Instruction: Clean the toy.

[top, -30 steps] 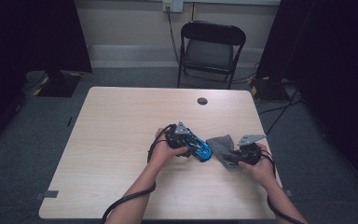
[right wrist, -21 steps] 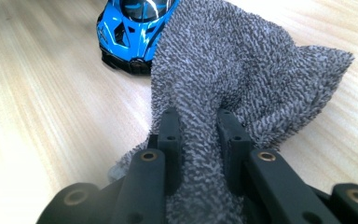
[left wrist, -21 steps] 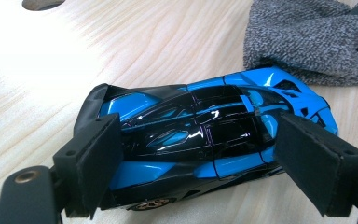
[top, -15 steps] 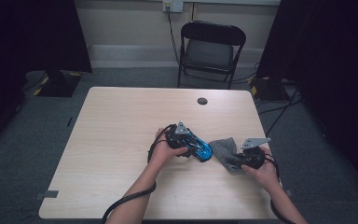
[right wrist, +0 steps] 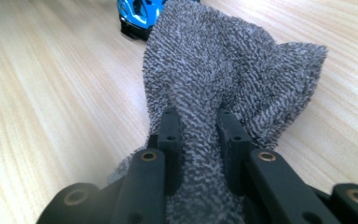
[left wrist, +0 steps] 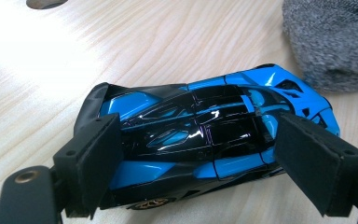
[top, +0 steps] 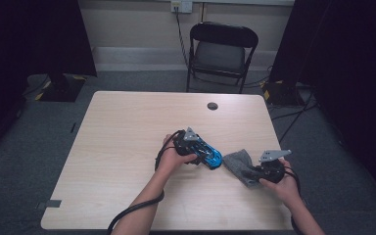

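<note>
A blue and black toy car (top: 214,159) sits on the wooden table (top: 127,127) right of centre. My left gripper (top: 200,152) is closed on it. In the left gripper view the two pads press on the car's (left wrist: 200,135) two ends, with the left gripper (left wrist: 200,161) spread wide around it. A grey knitted cloth (top: 237,164) lies just right of the car. My right gripper (top: 254,172) is shut on the cloth's near edge. In the right gripper view the cloth (right wrist: 223,70) bunches between the jaws of that gripper (right wrist: 198,135), and the car's nose (right wrist: 137,14) shows behind it.
A round cable hole (top: 212,105) sits near the table's far edge. A black folding chair (top: 220,49) stands beyond the table. Cables trail from both grippers toward the near edge. The cloth (left wrist: 331,42) lies close to the car's front.
My right gripper has slid a little to the right and toward the near edge, dragging the grey cloth with it. The left gripper and the car have stayed put.
</note>
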The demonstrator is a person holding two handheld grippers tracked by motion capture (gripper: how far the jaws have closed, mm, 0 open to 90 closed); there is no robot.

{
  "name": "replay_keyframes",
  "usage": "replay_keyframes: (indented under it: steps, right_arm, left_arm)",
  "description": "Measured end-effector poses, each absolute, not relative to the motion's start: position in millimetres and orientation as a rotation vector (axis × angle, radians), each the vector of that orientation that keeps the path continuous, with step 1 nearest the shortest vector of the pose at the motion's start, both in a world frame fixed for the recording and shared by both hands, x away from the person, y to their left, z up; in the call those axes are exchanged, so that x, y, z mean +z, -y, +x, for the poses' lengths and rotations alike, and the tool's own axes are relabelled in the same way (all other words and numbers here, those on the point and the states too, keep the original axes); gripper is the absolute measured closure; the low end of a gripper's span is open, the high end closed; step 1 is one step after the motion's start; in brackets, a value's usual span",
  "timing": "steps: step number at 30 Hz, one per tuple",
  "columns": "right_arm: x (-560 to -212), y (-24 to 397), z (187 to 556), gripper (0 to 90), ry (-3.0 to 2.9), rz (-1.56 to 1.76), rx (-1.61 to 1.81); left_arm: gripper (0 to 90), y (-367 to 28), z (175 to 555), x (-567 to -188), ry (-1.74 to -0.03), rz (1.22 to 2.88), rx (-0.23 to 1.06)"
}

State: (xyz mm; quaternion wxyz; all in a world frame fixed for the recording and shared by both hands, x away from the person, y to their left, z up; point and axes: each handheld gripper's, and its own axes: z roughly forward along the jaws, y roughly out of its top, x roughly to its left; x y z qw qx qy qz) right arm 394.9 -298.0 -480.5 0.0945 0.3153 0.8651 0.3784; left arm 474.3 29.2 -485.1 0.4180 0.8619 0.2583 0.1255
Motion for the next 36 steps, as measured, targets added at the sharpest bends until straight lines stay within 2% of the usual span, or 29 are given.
replay_keyframes:
  steps: [17,36]
  right_arm:
    - [-454,287,390,74.7,-2.517,0.906,1.180]
    - [-438,192,398,74.4,-2.592,0.738,1.244]
  left_arm:
    - [17.1,-44,463,-460,-0.621,2.130,0.298]
    - [16.8,-130,427,-447,-0.714,2.098,0.335]
